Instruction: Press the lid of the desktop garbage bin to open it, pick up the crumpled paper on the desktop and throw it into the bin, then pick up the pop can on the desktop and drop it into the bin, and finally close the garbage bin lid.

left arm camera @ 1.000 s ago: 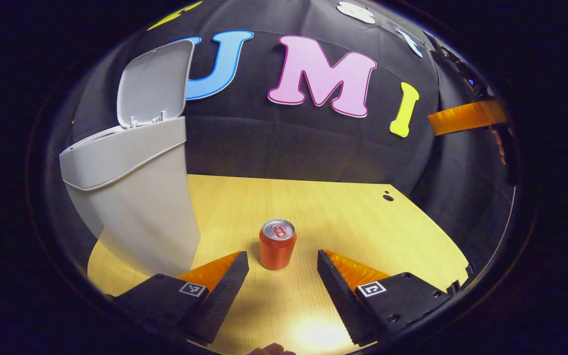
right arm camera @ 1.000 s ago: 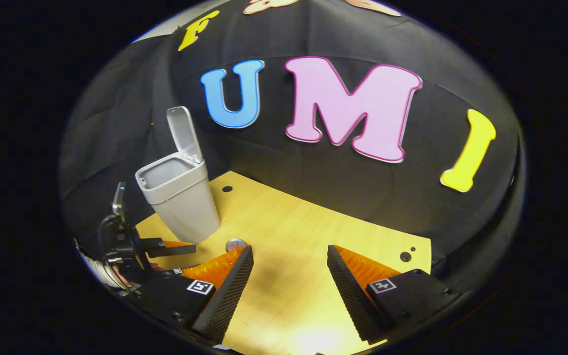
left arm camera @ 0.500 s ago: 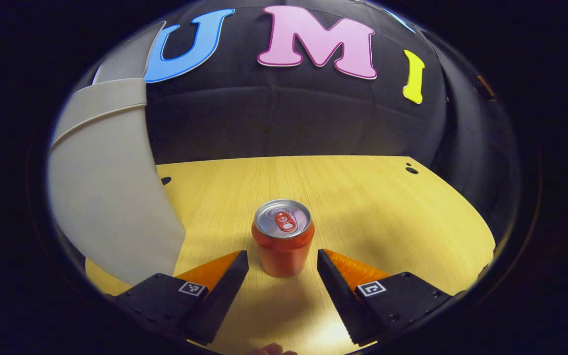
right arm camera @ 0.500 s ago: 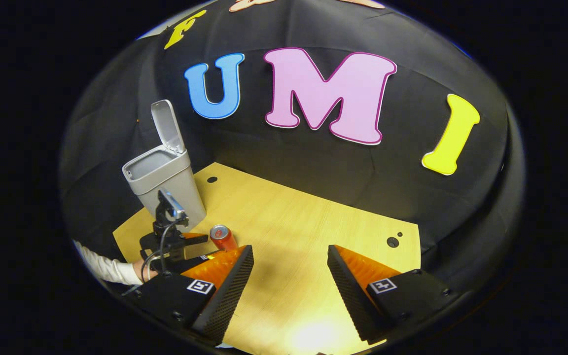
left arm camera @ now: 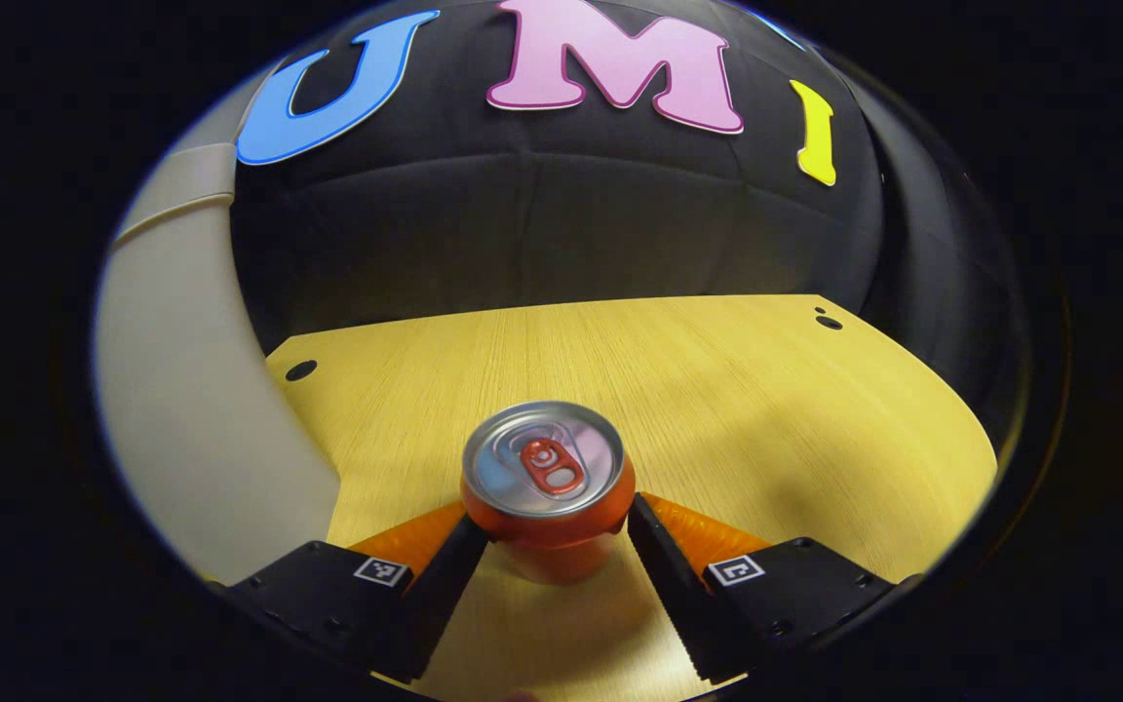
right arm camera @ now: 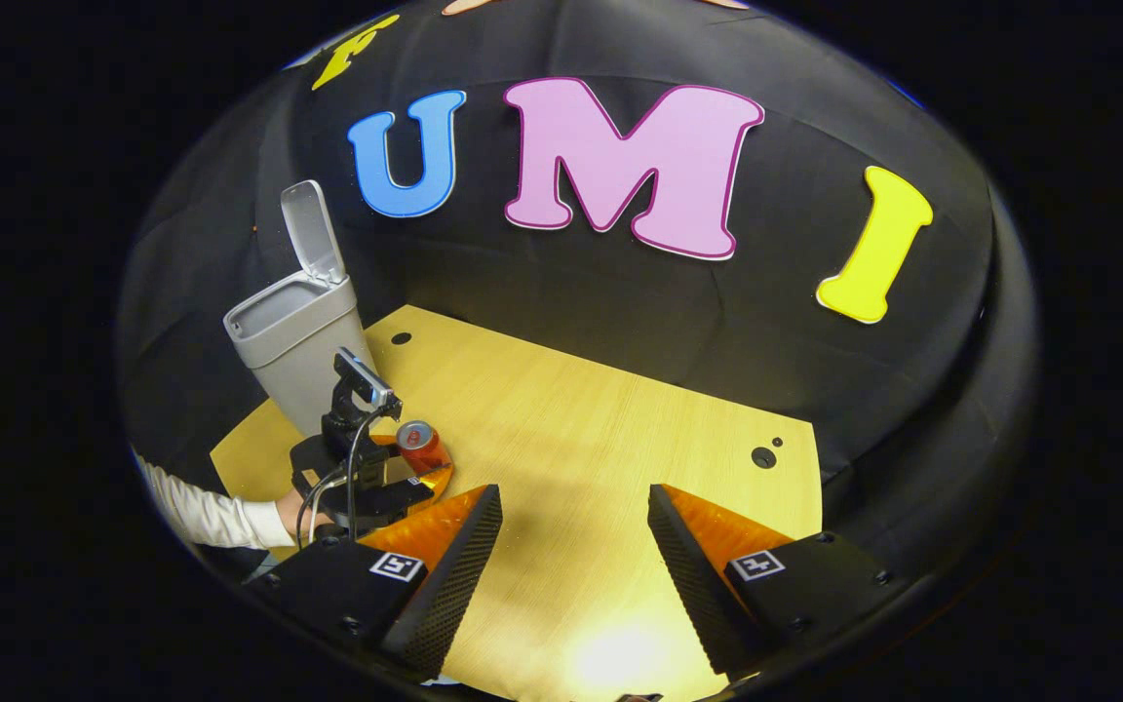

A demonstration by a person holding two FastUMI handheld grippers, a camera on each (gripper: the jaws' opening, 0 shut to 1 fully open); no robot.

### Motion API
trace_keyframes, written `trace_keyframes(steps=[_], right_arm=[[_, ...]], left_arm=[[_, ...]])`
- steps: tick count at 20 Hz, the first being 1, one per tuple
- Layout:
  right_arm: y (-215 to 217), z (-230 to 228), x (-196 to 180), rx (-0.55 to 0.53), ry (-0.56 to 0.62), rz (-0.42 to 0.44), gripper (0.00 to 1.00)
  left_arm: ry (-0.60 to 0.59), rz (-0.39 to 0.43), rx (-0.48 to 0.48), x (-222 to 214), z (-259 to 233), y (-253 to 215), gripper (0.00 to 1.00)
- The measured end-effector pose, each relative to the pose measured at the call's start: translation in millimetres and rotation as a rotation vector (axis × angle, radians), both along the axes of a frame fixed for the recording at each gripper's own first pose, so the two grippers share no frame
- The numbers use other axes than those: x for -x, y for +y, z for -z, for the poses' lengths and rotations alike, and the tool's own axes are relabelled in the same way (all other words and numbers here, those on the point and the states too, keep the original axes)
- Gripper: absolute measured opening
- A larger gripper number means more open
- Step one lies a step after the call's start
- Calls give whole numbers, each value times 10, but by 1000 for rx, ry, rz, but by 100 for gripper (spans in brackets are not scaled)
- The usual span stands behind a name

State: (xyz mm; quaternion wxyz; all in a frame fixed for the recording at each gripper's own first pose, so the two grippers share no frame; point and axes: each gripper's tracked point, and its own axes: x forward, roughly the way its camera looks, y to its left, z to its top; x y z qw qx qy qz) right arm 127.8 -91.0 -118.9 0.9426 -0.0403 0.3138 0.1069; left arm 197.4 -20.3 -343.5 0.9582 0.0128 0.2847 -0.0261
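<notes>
The small red aluminium pop can w/ silver top and red pull tab stands upright on the pale yellow wood-grain desktop, right between the 2 fingers of the left gripper. In the left gripper view the jaws flank the can body at 9 and 3 o'clock; they look to be at or just off the wall, but I can't tell if both actually press yet, so grip not confirmed. Right gripper hangs over bare desktop, jaws wide, nothing between them.

In the right gripper view the can sits at about 4 o'clock from the grey plastic desktop bin, just beside its base, w/ the left gripper around it and a hand in a white sleeve behind. The bin's flip lid stands up, mouth open.

Handling, as a judgement: can is likely light, maybe empty, thin-walled and smooth. It is stiff end to end but dents easily across the side, and tips if nudged off-centre. Best hold is mid-body, 2 fingers on opposite sides, squarely across the widest line, w/ moderate squeeze only. Too low or too high and it may pivot; too hard and the wall buckles. Rounded wall is slippery, so keep it upright on the lift toward the bin mouth.
</notes>
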Motion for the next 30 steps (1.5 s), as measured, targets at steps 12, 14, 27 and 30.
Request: trace_keyframes(steps=[12, 14, 27, 30], right_arm=[[253, -469, 204, -41, -159, -33, 97], [414, -555, 262, -39, -200, -75, 97], [674, -619, 312, -271, -188, -43, 97], [447, -626, 280, -272, -193, 14, 97]], left_arm=[[-263, 6, 48, 580, -2372, 334, 86], [-315, -14, 32, 639, -2852, 618, 86], [-196, -289, -65, 689, -2682, 2617, 86], [-200, -325, -31, 683, -2650, 2660, 89]])
